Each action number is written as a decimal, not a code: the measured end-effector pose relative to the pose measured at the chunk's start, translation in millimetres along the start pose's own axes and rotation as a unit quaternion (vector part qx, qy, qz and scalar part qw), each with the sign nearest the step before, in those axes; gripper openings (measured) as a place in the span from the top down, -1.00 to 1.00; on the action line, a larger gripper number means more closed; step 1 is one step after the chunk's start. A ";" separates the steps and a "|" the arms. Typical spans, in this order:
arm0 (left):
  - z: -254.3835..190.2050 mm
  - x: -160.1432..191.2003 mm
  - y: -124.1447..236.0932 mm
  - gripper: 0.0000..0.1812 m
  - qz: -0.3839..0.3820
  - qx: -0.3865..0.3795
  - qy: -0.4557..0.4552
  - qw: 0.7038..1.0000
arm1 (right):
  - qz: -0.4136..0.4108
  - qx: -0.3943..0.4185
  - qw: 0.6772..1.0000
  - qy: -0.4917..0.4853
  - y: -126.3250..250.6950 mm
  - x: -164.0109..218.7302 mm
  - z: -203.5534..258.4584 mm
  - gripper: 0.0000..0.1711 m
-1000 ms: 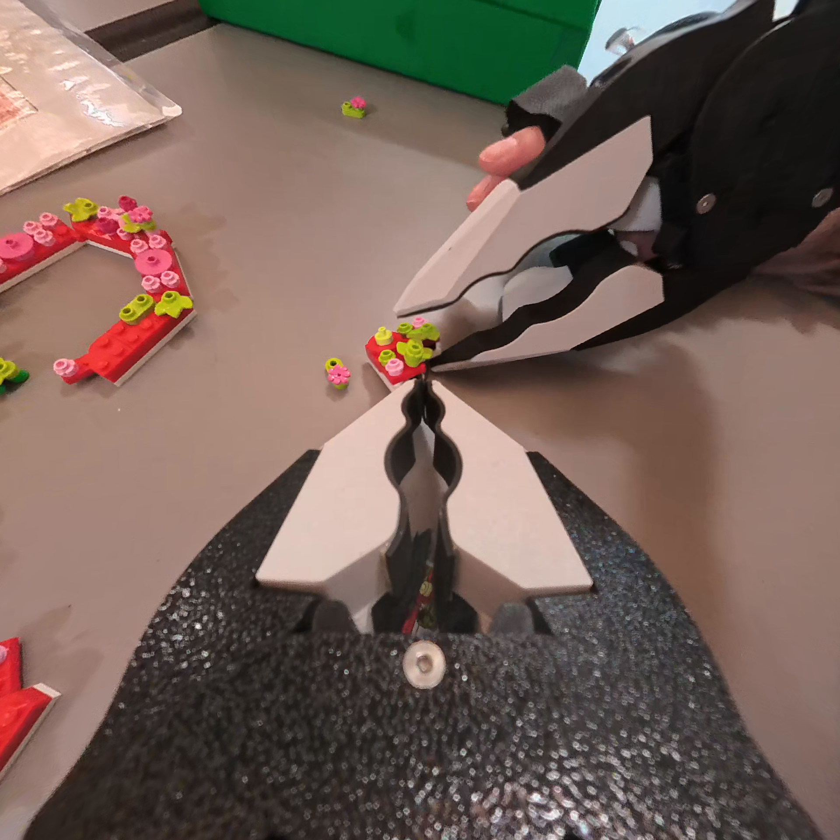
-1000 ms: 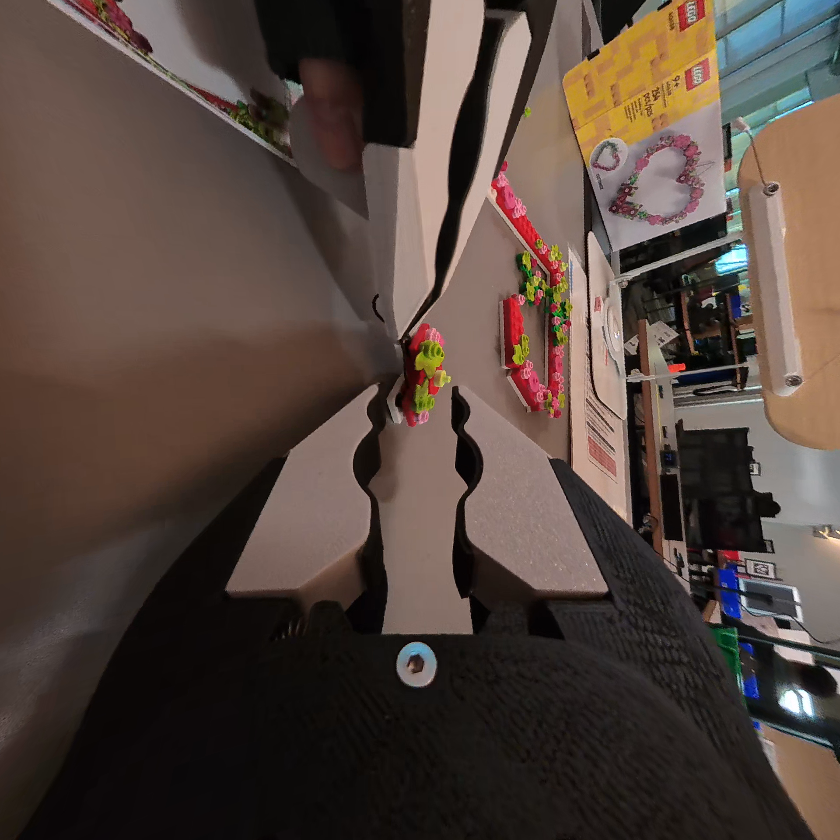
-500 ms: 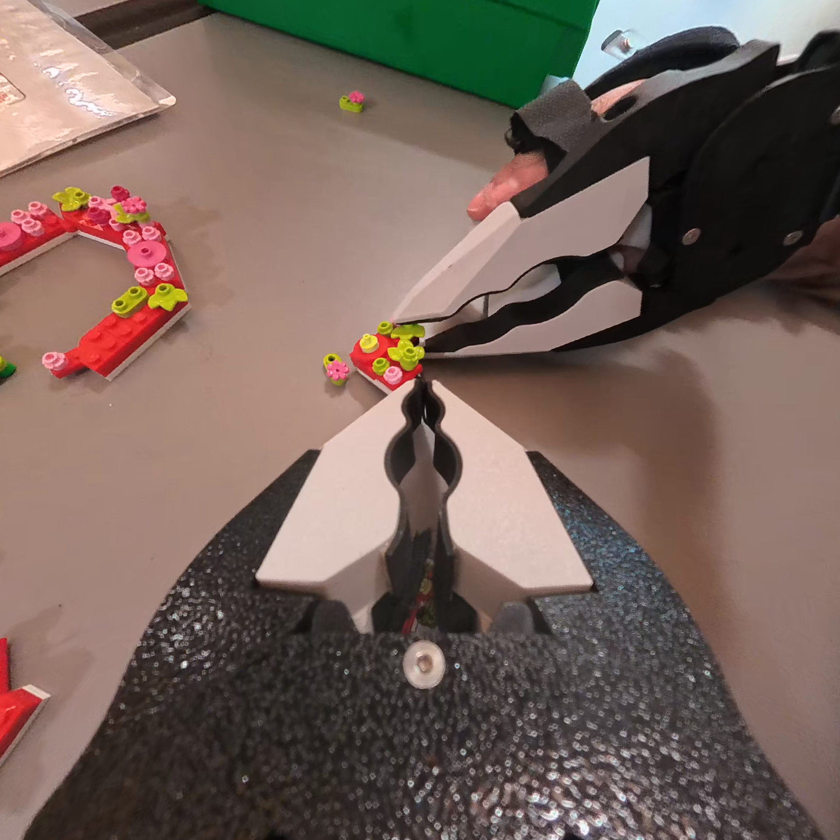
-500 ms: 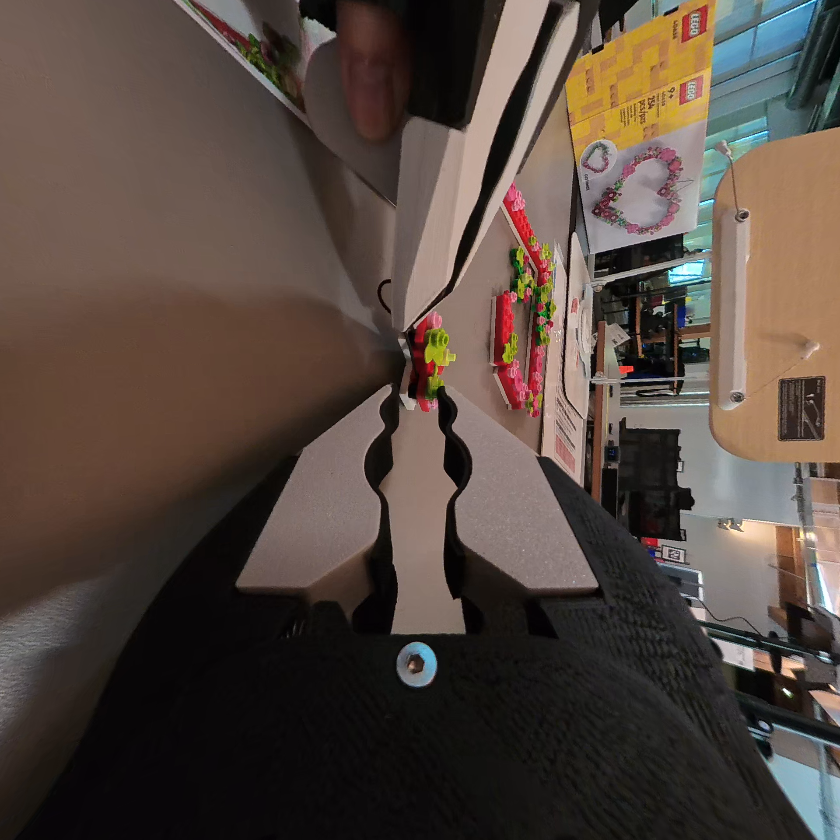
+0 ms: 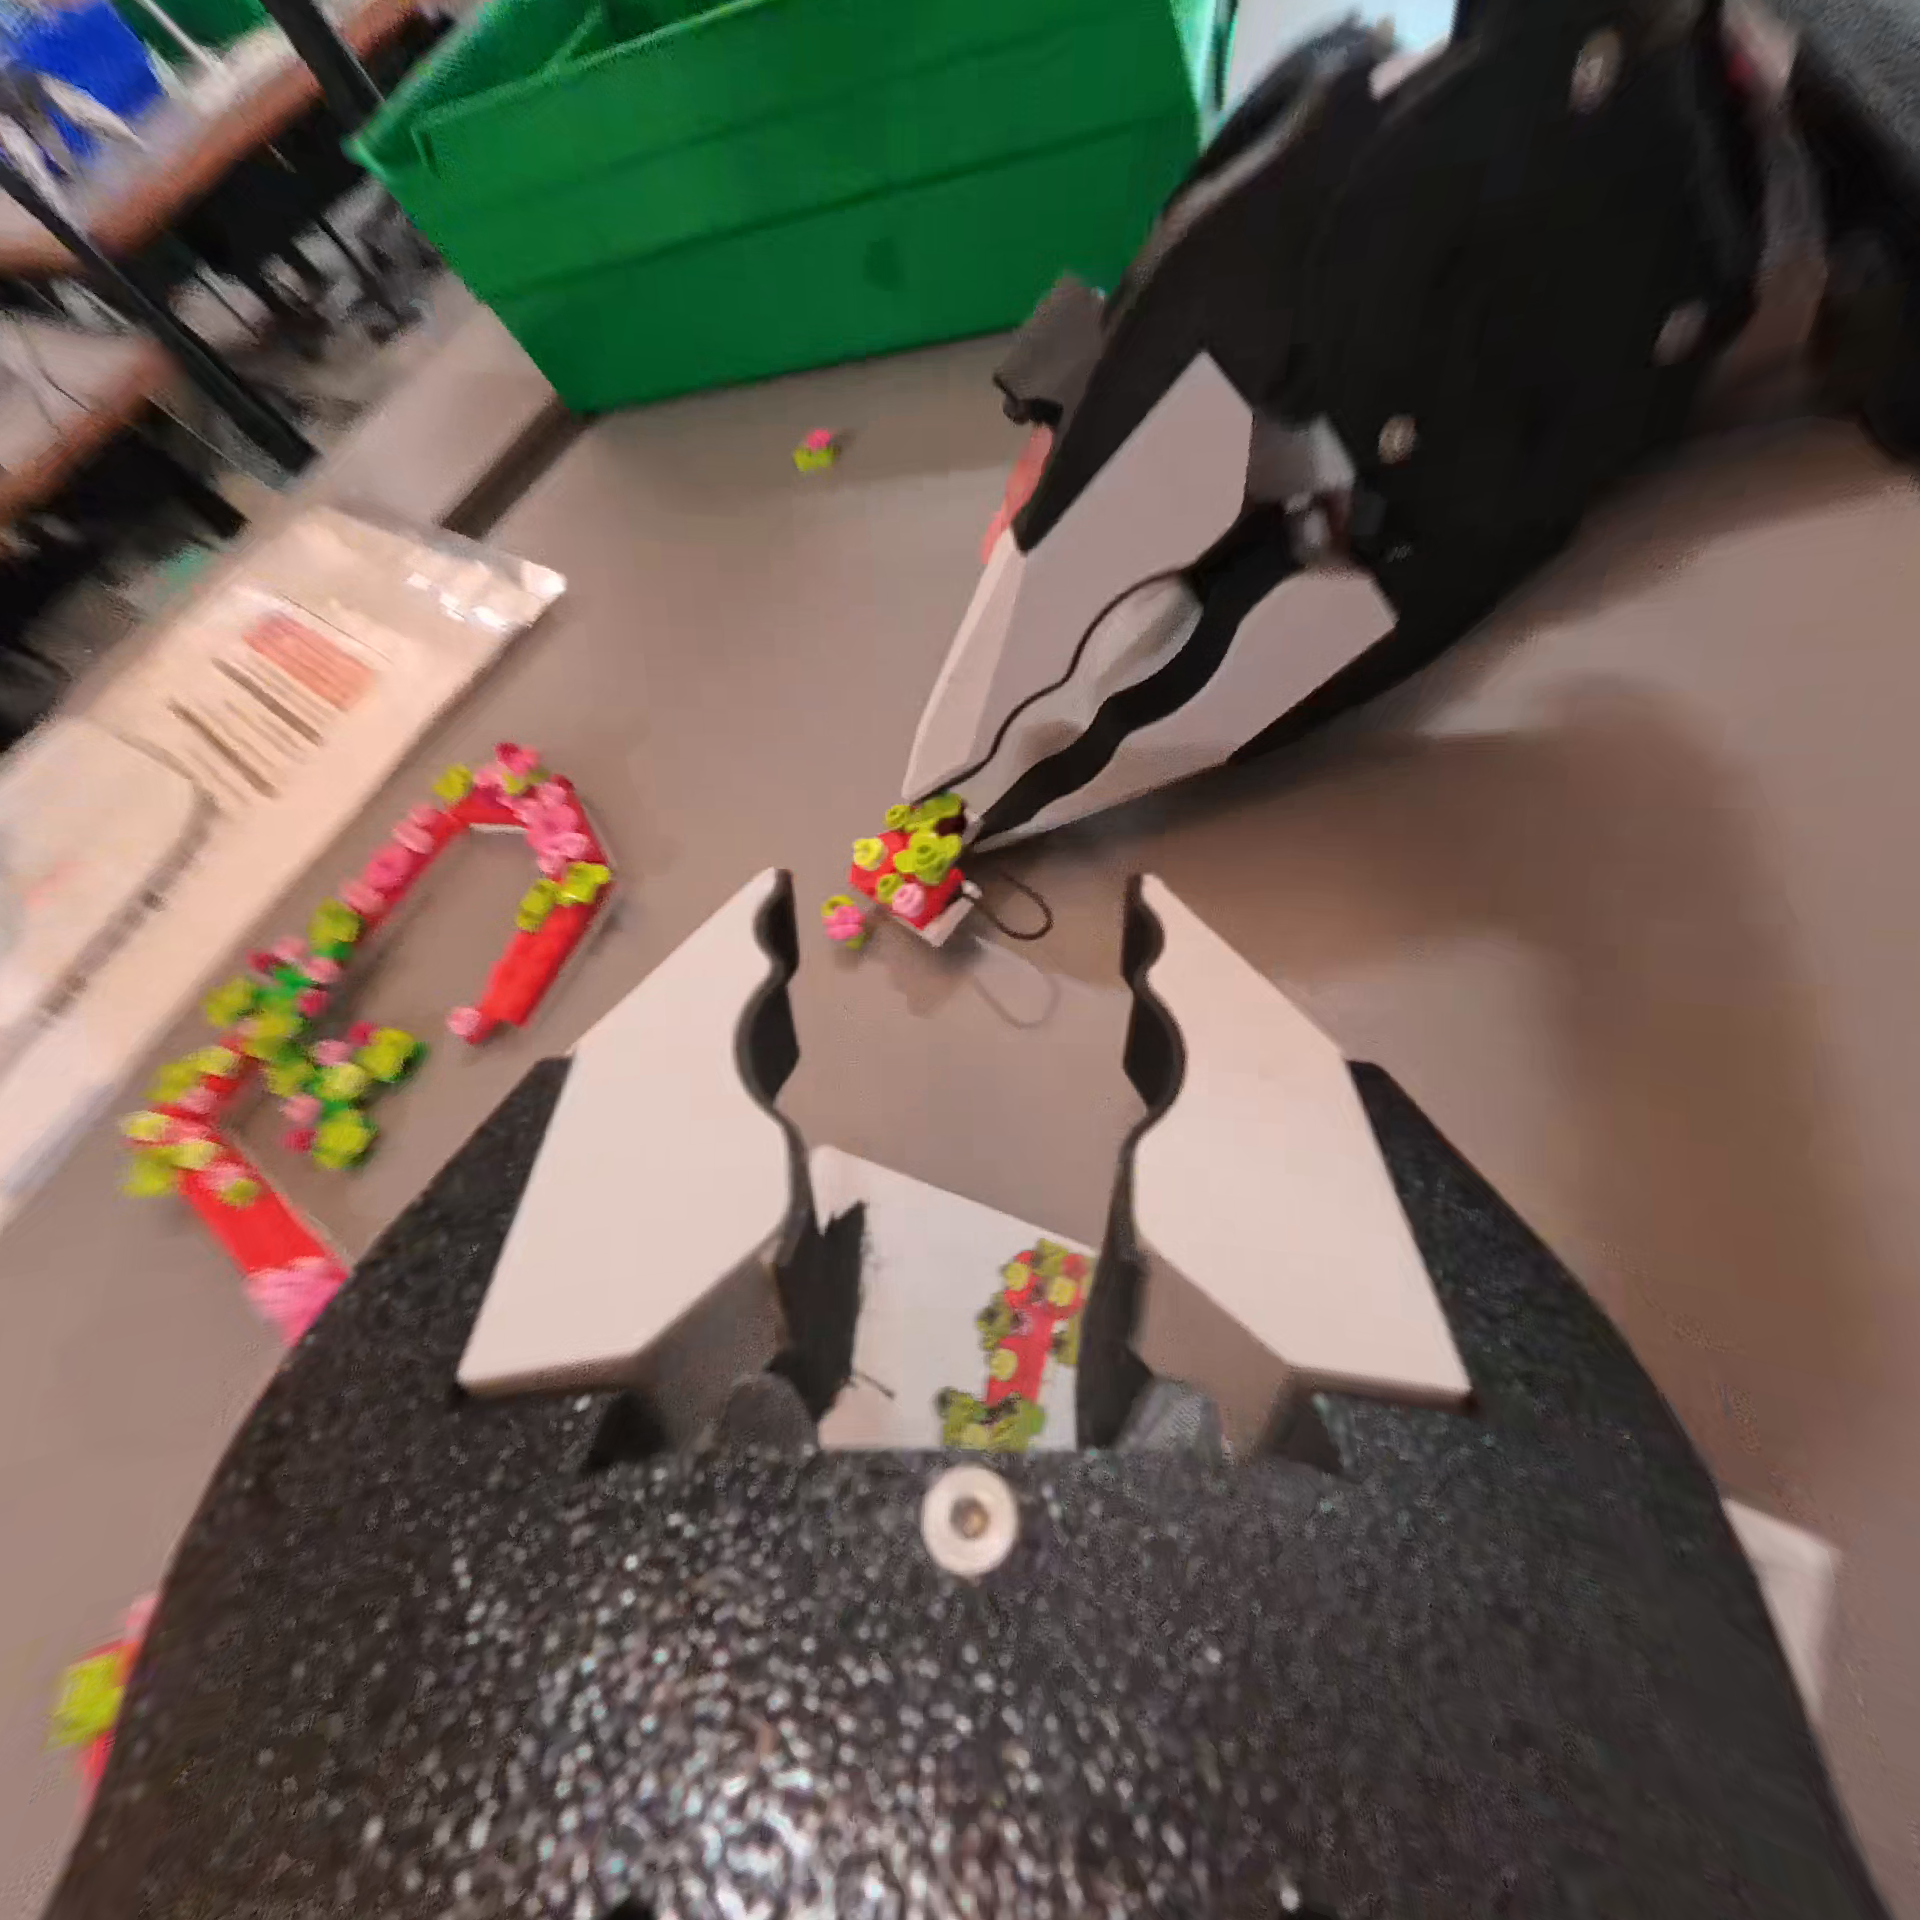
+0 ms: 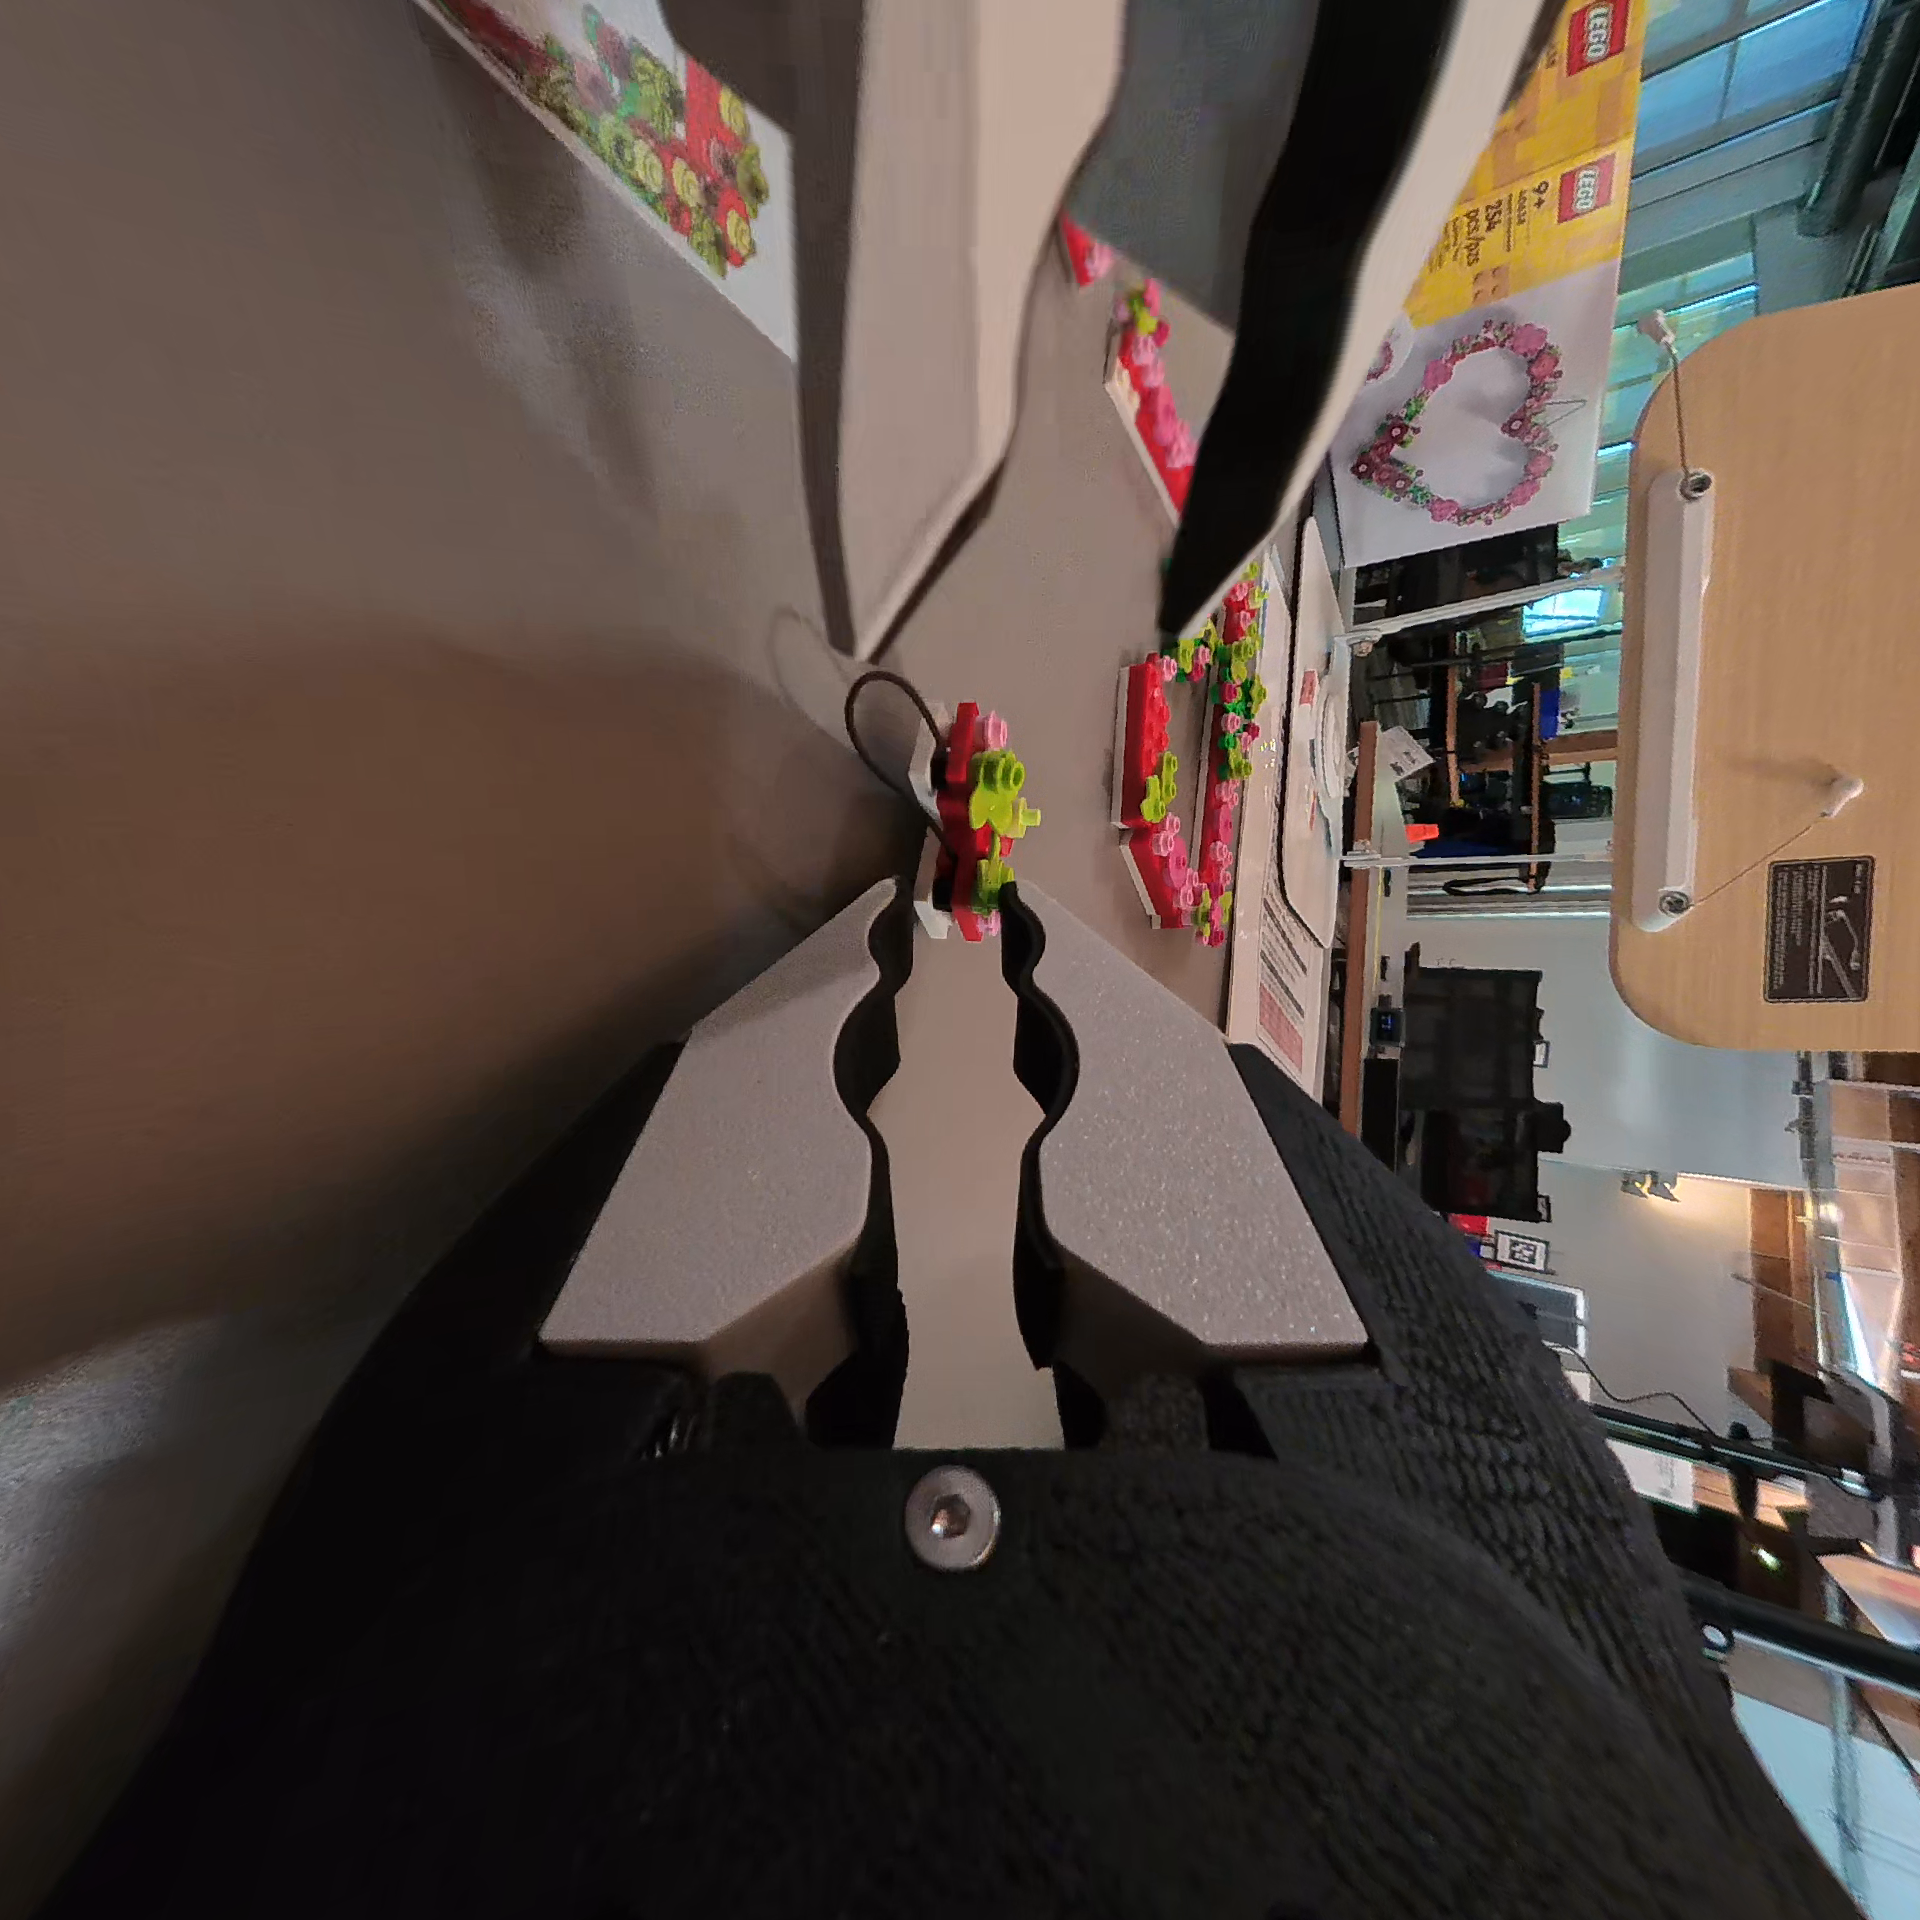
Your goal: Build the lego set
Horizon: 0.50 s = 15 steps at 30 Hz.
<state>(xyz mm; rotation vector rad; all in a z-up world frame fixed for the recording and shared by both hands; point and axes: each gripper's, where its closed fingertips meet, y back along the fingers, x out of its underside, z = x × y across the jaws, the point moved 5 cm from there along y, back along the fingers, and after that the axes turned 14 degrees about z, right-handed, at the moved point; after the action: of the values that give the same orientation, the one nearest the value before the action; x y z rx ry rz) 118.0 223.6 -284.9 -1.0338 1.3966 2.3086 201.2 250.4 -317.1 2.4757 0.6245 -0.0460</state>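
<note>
A small red lego piece [image 5: 906, 875] with lime leaves and pink flowers lies on the grey table, a thin black string loop [image 5: 1023, 920] at its edge. My right gripper [image 6: 954, 899] is shut on the near end of this piece [image 6: 971, 821]; in the left wrist view it [image 5: 966, 821] reaches in from the upper right. My left gripper [image 5: 958, 894] is open and empty, just short of the piece. It shows blurred above the piece in the right wrist view [image 6: 1013, 634]. A loose pink-and-lime flower [image 5: 844, 923] lies beside the piece.
Larger red heart segments with flowers [image 5: 520, 883] lie to the left, near a plastic bag with papers [image 5: 260, 675]. A green bin [image 5: 831, 208] stands at the back. Another loose flower [image 5: 816, 452] lies near it. The set's box [image 6: 1507, 260] stands beyond. About 5 centimetres separates my left fingertips from my right.
My left gripper has opened wide and drawn back from the small piece. My right gripper has narrowed onto the piece and turned steeper. The string loop now shows.
</note>
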 end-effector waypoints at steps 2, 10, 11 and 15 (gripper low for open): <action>-5.8 3.1 -4.5 0.22 0.012 -0.038 -0.090 0.995 | -0.001 0.000 1.000 -0.001 0.8 -0.3 -1.1 0.82; -16.6 3.2 -13.0 0.25 0.015 -0.217 -0.349 0.912 | -0.019 0.000 0.999 -0.026 8.4 -2.6 -10.6 0.83; -14.9 3.1 -13.6 0.24 0.014 -0.233 -0.359 0.904 | -0.019 0.000 1.000 -0.025 8.7 -2.8 -10.4 0.83; -12.4 4.1 -16.1 0.33 0.010 -0.270 -0.395 0.878 | -0.027 0.002 0.999 -0.026 11.6 -5.8 -11.4 0.83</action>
<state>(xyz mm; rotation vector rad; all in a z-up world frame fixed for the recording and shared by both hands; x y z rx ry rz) 129.2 220.7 -302.0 -0.0774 0.4505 2.7075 200.0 245.8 -300.6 2.4539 0.6702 -0.1322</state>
